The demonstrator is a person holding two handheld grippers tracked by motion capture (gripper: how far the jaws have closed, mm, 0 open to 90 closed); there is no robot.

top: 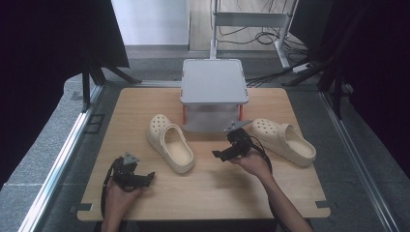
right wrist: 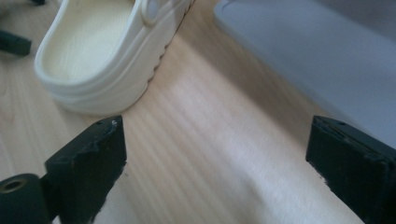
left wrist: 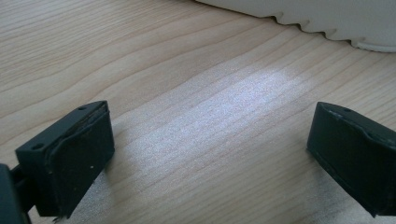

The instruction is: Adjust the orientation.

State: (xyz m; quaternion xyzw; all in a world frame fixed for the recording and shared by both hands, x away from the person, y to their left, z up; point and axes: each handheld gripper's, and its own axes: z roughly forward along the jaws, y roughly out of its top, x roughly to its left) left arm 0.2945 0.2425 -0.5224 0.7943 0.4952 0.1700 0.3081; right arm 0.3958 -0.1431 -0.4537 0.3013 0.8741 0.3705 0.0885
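Two cream clogs lie on the wooden table [top: 208, 193]. The left clog [top: 170, 143] lies at the centre left, and its heel end [right wrist: 102, 51] appears in the right gripper view. The right clog [top: 285, 140] lies at the right, beside the grey stand. My left gripper [top: 149, 177] rests low near the front left, open, with bare wood between its jaws [left wrist: 210, 135]; the ridged sole of a clog [left wrist: 336, 21] shows just beyond. My right gripper [top: 218, 154] hovers between the two clogs, open and holding nothing [right wrist: 215, 149].
A grey two-level stand [top: 214, 82] occupies the back centre of the table, and its lower part [right wrist: 308, 51] is close on the right gripper's right. Metal rails run along both table sides. Cables trail from both grippers.
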